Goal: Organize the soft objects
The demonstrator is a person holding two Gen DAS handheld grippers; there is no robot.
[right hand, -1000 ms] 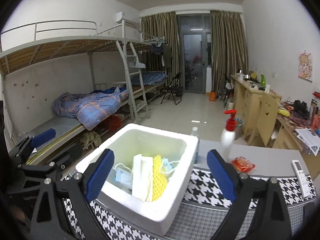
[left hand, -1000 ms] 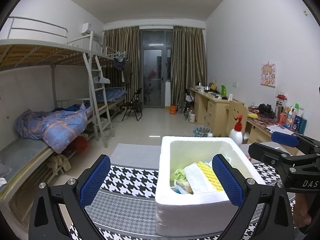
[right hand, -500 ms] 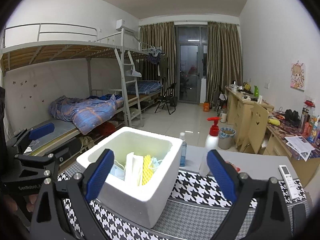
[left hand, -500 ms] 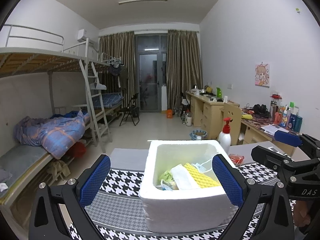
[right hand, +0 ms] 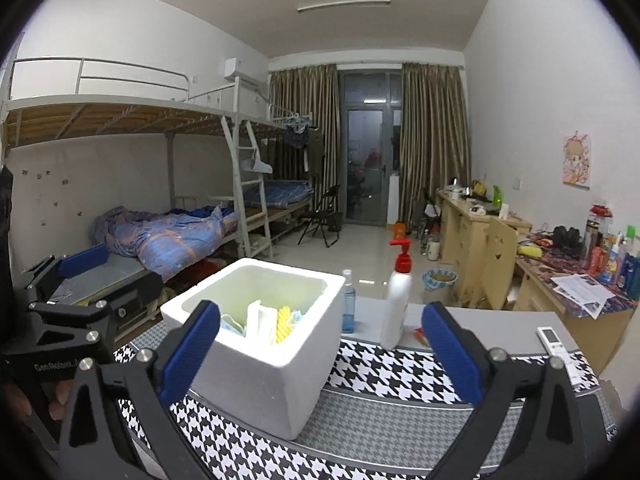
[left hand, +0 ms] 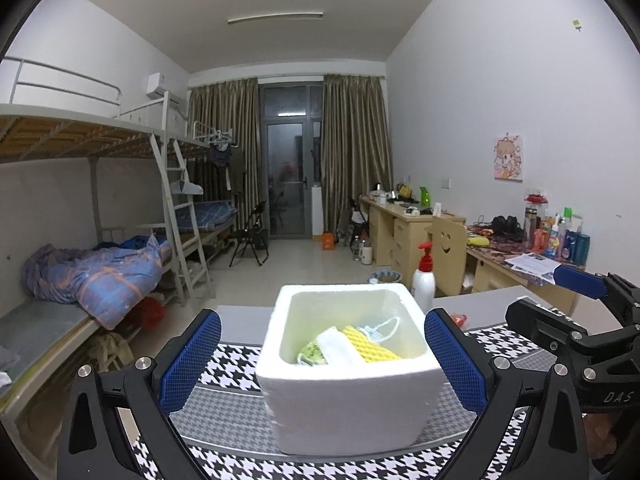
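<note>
Right claw (right hand: 320, 350) opening, empty; left claw (left hand: 322, 354) wide, empty. Box (left hand: 348, 400) lower centre; I'd drop onto sponge (left hand: 372, 346), pinch gently.

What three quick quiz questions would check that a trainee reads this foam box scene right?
1. True or false: the yellow sponge lies inside the white foam box.
2. Which stands nearest the red-capped pump bottle? A) blue liquid bottle B) folding chair C) remote control
3. Fill in: the box rests on a ____-patterned mat.

Key: 1 true. 2 A. 3 houndstooth. Neither the left gripper nor the right gripper holds anything; the right one's jaws are opening.
</note>
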